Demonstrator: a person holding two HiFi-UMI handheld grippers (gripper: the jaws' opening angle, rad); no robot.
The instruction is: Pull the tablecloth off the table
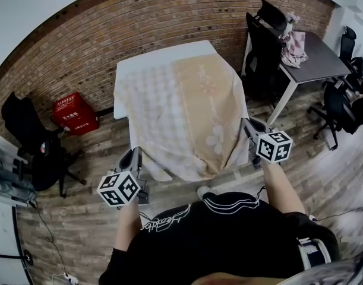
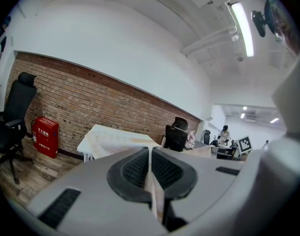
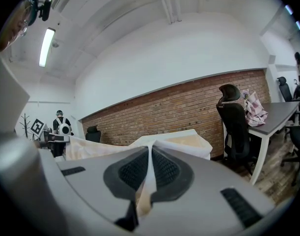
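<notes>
A beige and cream patterned tablecloth (image 1: 181, 108) lies part way off a white table (image 1: 154, 57), its near edge hanging toward me. My left gripper (image 1: 135, 154) is shut on the cloth's near left corner, and the cloth edge (image 2: 150, 181) shows pinched between its pads (image 2: 135, 170). My right gripper (image 1: 248, 126) is shut on the near right corner. There too a fold of the tablecloth (image 3: 149, 178) is squeezed between the pads (image 3: 164, 168). The tablecloth (image 3: 174, 144) stretches from the jaws back to the table.
A red box (image 1: 74, 113) stands by the brick wall at the left. A black office chair (image 1: 32, 141) is at the far left. Another black chair (image 1: 263, 46) and a grey desk (image 1: 315, 58) stand at the right, with more chairs (image 1: 341, 105) beyond.
</notes>
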